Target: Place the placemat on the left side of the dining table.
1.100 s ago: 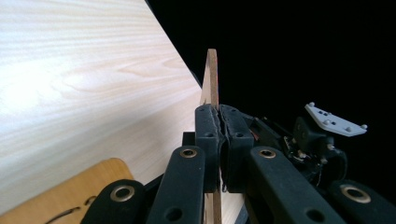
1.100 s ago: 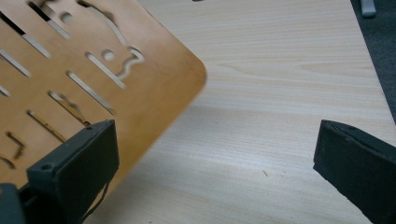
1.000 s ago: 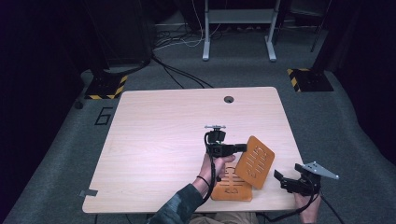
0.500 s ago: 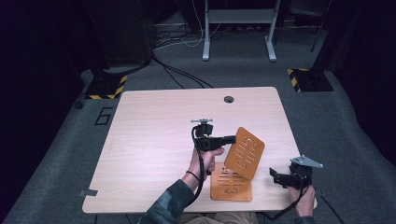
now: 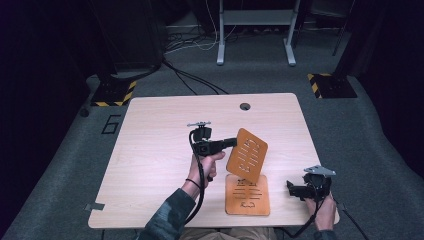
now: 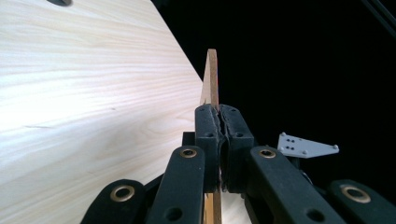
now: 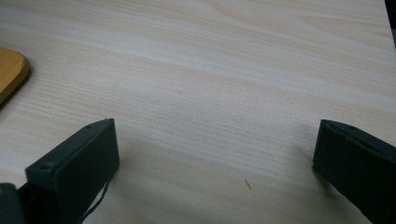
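Two orange boards: one is clenched edge-on in the left tongs (image 5: 231, 143), lifted board (image 5: 247, 155) apparently clear of the flat board (image 5: 246, 194) on the desk (image 5: 150, 150), while the right tongs (image 5: 291, 188) gape empty.

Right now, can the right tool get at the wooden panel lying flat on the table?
Probably yes: the right tool is open, beside the flat panel, bare table between. The left tool holds the other panel above its far edge.

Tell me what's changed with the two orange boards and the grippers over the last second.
The left gripper, shut on the upper orange board, lifted it up and away from the person, off the lower orange board. The right gripper drew back slightly, open. The lower board stayed flat on the table.
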`<state>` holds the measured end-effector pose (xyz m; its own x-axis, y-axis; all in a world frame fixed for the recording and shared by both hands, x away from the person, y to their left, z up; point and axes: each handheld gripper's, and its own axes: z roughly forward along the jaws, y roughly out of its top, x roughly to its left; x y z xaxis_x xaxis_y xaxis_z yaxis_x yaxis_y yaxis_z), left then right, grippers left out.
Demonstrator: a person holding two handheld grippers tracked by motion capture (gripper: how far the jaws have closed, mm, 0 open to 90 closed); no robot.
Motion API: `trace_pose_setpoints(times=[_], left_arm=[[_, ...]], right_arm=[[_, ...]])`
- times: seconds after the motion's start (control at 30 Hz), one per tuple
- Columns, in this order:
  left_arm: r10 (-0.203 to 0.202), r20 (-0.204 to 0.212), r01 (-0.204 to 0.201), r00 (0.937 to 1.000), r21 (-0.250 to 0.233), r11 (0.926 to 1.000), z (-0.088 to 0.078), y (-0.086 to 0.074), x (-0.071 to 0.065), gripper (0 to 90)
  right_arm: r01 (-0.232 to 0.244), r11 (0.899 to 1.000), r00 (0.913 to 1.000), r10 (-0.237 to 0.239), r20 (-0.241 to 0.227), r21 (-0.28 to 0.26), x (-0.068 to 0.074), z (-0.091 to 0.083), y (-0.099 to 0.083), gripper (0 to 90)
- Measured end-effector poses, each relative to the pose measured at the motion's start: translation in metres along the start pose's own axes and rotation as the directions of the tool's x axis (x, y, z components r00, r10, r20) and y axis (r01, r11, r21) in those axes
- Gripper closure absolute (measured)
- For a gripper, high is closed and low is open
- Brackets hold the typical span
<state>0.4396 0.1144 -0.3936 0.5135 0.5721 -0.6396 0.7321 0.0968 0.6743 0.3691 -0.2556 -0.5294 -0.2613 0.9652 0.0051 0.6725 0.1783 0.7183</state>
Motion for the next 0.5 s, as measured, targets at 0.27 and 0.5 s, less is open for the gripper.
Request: trace_pose_setpoints(times=[0.27,0.5], left_arm=[[-0.01,-0.035,0.009,0.9993,-0.034,0.9994,-0.016,0.008,0.011,86.9],[-0.01,-0.068,0.005,0.9976,-0.073,0.9973,-0.034,0.015,0.022,86.9]], right_arm=[[0.001,1.0,1.0,-0.001,-0.001,0.001,0.0,0.0,0.0,0.0],[0.001,1.0,1.0,-0.001,-0.001,0.001,0.0,0.0,0.0,0.0]])
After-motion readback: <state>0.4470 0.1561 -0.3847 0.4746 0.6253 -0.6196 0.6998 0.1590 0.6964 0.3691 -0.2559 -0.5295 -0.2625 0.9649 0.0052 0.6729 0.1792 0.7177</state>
